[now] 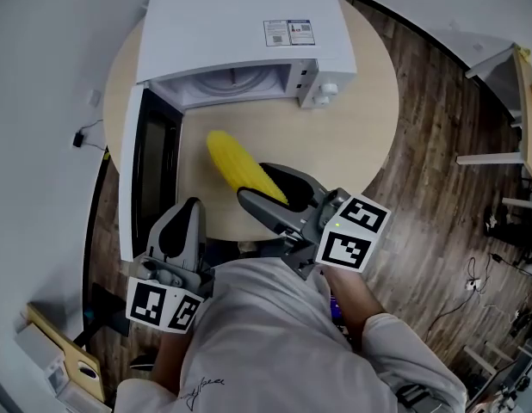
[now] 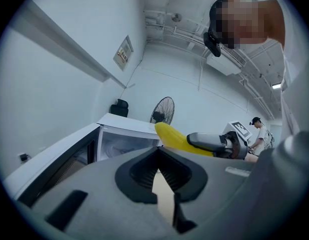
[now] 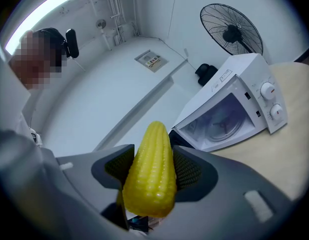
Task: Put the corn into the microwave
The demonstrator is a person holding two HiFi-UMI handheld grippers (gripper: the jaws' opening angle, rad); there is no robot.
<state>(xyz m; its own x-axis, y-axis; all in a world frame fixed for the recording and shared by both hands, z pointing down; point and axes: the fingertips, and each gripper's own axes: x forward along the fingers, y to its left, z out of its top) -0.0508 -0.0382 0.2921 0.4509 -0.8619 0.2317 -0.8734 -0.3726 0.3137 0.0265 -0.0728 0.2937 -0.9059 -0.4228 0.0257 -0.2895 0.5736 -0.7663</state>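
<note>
Microwave (image 1: 240, 33) on table (image 1: 369, 144), open door (image 1: 150, 170) at left, corn (image 1: 240, 169) before it

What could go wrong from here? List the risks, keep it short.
1. The right gripper grips the corn only near its thick end, so the long free part could pivot or slip.
2. That tip may hit the frame of the microwave going in.
3. The left gripper sits beside the open door, and a bump might swing it into the way.
</note>
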